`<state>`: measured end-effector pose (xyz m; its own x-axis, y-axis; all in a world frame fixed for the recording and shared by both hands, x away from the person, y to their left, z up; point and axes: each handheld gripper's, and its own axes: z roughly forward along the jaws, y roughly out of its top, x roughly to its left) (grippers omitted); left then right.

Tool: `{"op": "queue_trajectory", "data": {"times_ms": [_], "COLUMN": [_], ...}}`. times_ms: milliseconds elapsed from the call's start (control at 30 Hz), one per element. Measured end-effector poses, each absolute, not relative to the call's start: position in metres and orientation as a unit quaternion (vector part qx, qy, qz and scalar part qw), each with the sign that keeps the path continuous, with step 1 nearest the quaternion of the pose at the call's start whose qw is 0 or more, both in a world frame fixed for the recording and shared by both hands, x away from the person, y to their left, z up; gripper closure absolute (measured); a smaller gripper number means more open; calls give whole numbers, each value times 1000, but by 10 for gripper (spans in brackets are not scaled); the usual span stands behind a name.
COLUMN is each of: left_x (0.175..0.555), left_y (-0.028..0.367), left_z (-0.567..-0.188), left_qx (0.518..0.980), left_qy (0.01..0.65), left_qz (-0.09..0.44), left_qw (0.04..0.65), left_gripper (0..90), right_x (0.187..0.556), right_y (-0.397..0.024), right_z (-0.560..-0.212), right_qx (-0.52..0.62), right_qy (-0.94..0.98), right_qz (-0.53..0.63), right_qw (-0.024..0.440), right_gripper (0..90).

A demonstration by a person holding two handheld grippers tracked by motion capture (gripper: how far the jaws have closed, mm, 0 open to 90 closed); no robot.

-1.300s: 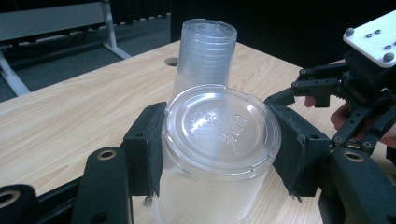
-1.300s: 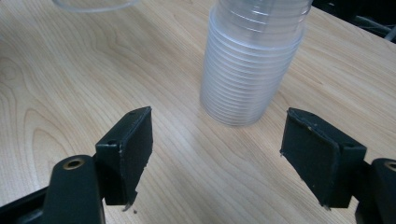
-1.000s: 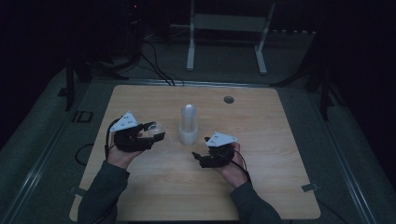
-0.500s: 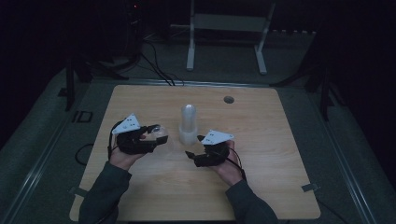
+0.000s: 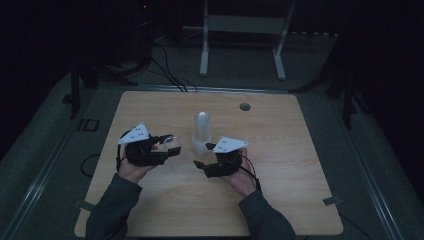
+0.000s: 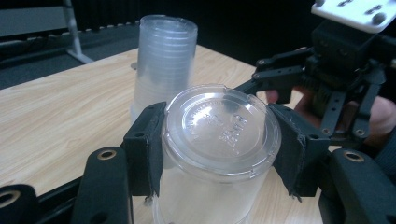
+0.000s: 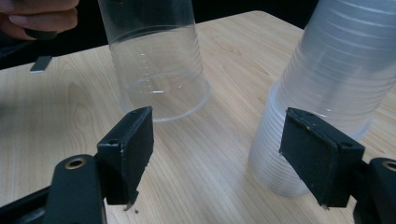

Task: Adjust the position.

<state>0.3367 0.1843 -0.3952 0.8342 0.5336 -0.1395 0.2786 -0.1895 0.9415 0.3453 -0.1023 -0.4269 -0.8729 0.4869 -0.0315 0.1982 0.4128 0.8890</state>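
Clear cup (image 6: pixel 215 154), upside down, sits clamped between the left gripper (image 5: pixel 167 149) pads above the table (image 5: pixel 300 200); stack of cups (image 5: pixel 202 132) stands just beside it; right gripper (image 7: pixel 219 154) waits with jaws apart, nothing between them; its view reveals the cup's open rim.

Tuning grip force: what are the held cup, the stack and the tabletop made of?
Held cup: thin clear plastic, glossy, embossed lettering on its base. Stack: likely the same plastic; nested walls look milky. Tabletop: light wood-grain surface, matte; solid or laminate unclear.
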Motion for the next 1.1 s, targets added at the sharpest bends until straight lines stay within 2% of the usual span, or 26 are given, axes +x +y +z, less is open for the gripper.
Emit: {"op": "queue_trajectory", "data": {"times_ms": [1100], "left_x": [338], "left_y": [174], "left_z": [-400], "left_qx": [756], "left_qy": [253], "left_qz": [73], "left_qw": [599], "left_gripper": [411], "right_x": [341], "right_y": [-91], "right_z": [-425], "right_qx": [167], "right_qy": [818], "right_qz": [540], "right_qw": [103], "right_gripper": [253]}}
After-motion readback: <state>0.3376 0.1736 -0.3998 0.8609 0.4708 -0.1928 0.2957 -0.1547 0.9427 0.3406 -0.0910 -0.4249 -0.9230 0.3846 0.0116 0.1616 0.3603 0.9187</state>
